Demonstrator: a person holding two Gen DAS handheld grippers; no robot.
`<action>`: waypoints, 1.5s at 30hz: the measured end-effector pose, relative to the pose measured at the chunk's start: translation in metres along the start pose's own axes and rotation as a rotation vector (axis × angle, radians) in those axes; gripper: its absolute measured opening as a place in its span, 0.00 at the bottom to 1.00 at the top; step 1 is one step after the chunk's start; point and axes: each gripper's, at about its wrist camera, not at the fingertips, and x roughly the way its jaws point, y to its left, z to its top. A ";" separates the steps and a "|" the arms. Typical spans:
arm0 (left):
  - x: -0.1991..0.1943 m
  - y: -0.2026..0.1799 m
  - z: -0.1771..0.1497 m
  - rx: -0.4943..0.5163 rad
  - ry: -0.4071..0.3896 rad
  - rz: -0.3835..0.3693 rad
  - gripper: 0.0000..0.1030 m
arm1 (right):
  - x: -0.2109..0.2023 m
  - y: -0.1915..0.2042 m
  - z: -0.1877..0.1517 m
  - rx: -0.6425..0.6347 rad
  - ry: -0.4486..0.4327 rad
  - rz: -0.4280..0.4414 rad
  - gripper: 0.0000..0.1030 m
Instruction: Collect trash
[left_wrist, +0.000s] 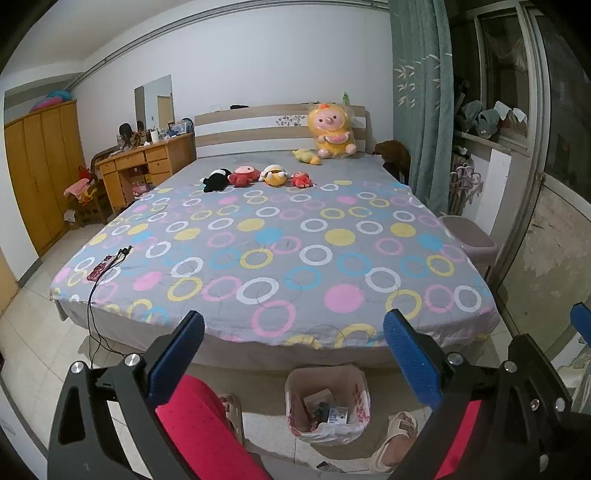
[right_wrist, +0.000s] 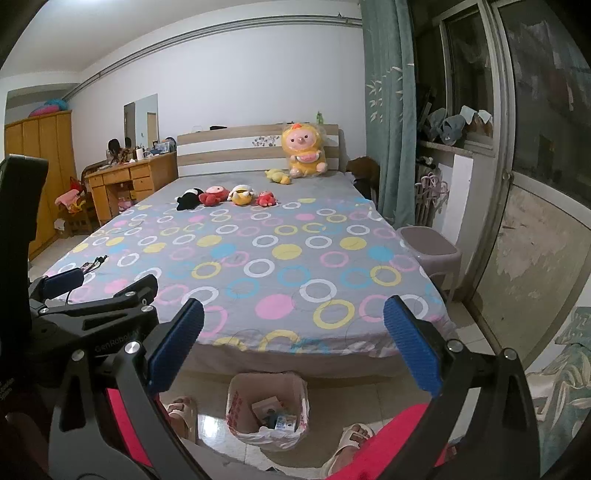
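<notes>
Hovering: two gripper units, left (left_wrist: 293, 354), right (right_wrist: 293, 347), both spread | one bin (left_wrist: 327, 406) | six plush toys (left_wrist: 273, 175)

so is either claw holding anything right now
No. The left claw and the right claw are both wide open with nothing between their blue pads. The trash bin on the floor in front of the bed already holds trash.

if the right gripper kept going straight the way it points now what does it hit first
Probably the bed: the open right gripper aims over its near edge at the circle-patterned sheet, with nothing between. Depth is hard to judge.
</notes>
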 end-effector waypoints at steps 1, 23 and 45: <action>0.000 0.000 0.000 0.001 0.002 0.000 0.92 | 0.000 0.000 0.000 -0.002 0.000 -0.002 0.93; -0.001 0.000 -0.002 -0.019 0.004 0.004 0.92 | 0.001 0.002 0.001 -0.011 -0.007 -0.009 0.93; -0.001 -0.001 -0.002 -0.022 0.003 0.006 0.92 | 0.002 0.001 0.001 -0.016 -0.013 -0.006 0.93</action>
